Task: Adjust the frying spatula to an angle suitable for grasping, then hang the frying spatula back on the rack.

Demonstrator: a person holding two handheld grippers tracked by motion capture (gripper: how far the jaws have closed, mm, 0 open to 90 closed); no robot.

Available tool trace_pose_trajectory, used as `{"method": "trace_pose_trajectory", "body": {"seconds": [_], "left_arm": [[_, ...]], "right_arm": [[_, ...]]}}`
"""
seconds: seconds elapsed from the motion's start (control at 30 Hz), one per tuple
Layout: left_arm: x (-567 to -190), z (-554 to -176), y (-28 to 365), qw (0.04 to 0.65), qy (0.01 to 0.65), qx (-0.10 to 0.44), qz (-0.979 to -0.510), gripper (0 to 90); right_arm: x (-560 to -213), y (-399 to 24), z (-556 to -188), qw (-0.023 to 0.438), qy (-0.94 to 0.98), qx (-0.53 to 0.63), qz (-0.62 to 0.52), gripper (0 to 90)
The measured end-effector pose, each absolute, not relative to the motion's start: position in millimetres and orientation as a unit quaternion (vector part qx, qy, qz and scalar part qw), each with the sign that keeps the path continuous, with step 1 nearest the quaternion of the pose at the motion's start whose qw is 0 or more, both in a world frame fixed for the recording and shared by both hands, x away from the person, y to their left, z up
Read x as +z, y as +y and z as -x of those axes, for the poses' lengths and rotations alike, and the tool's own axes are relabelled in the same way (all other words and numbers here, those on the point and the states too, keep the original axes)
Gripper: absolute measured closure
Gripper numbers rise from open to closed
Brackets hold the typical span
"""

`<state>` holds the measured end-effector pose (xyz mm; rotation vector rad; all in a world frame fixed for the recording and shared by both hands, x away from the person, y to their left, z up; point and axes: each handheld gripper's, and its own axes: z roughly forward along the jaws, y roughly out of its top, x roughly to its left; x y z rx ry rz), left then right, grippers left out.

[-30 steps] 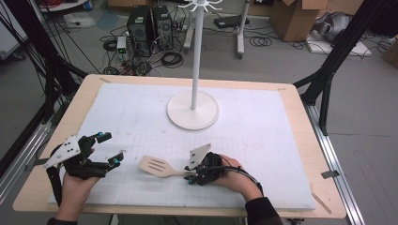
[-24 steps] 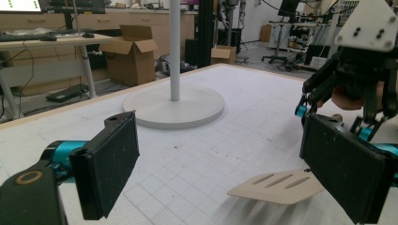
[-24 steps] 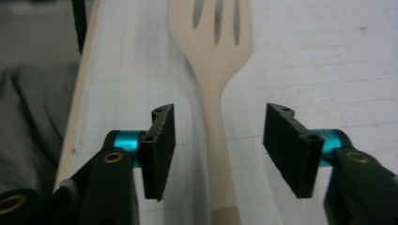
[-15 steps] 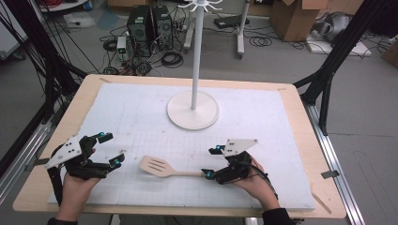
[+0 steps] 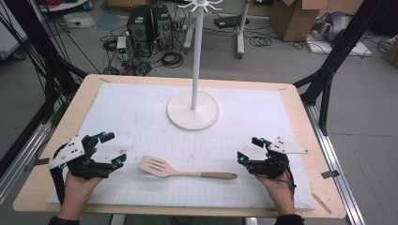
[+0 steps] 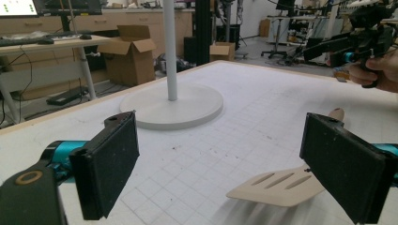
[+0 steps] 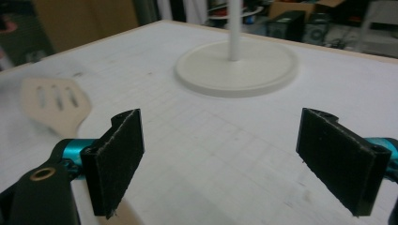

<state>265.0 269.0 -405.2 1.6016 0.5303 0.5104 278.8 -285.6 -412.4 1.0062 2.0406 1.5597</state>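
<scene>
My right gripper (image 5: 247, 149) has just been opening, nothing between its jaws; the pale wooden slotted spatula (image 5: 185, 169) lies flat near me, between both hands. Left gripper (image 5: 112, 149) gapes empty. Next, I judge, regrasp the handle.

Wide-apart tongs (image 6: 234, 164) frame the spatula (image 6: 281, 187) and stand base (image 6: 171, 105).

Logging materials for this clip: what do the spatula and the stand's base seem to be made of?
Spatula: looks like pale, unvarnished wood, matt, with a slightly darker tan handle end; fine grain is too small to confirm. Stand base: smooth white disc with a faint sheen and rolled rim, probably painted metal or plastic; the look leaves that open.
</scene>
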Motion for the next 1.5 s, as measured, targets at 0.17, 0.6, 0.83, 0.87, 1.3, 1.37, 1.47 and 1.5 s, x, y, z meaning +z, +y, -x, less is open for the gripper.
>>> {"method": "trace_pose_trajectory", "body": {"seconds": [0.17, 0.6, 0.83, 0.87, 1.3, 1.37, 1.47, 1.5], "left_arm": [[-406.3, -266.9, 269.0, 0.636, 0.235, 0.223, -0.700, 12.3], [-403.9, -265.2, 268.1, 0.640, 0.230, 0.221, -0.699, 12.3], [-400.4, -265.2, 265.2, 0.646, 0.221, 0.218, -0.697, 12.3], [-400.4, -265.2, 265.2, 0.646, 0.221, 0.218, -0.697, 12.3], [-385.0, -264.5, 245.2, 0.649, 0.190, 0.204, -0.708, 12.6], [-378.8, -265.2, 238.9, 0.651, 0.179, 0.196, -0.711, 12.6], [-369.4, -266.5, 227.3, 0.649, 0.161, 0.184, -0.720, 12.6], [-366.9, -266.9, 224.2, 0.646, 0.156, 0.184, -0.724, 12.5]], "right_arm": [[-417.6, -302.8, -278.2, 0.197, 0.707, 0.558, -0.387, 13.2], [-419.6, -309.7, -278.4, 0.205, 0.702, 0.560, -0.388, 12.9], [-421.1, -307.6, -279.6, 0.209, 0.713, 0.549, -0.383, 12.4], [-421.2, -307.3, -279.2, 0.206, 0.714, 0.548, -0.384, 12.4], [-423.7, -306.0, -281.3, 0.201, 0.730, 0.532, -0.380, 12.3], [-423.3, -305.2, -280.4, 0.206, 0.732, 0.530, -0.375, 12.3], [-422.9, -305.4, -280.2, 0.204, 0.731, 0.533, -0.373, 11.6], [-423.1, -305.8, -280.7, 0.204, 0.731, 0.534, -0.373, 11.6]]}}
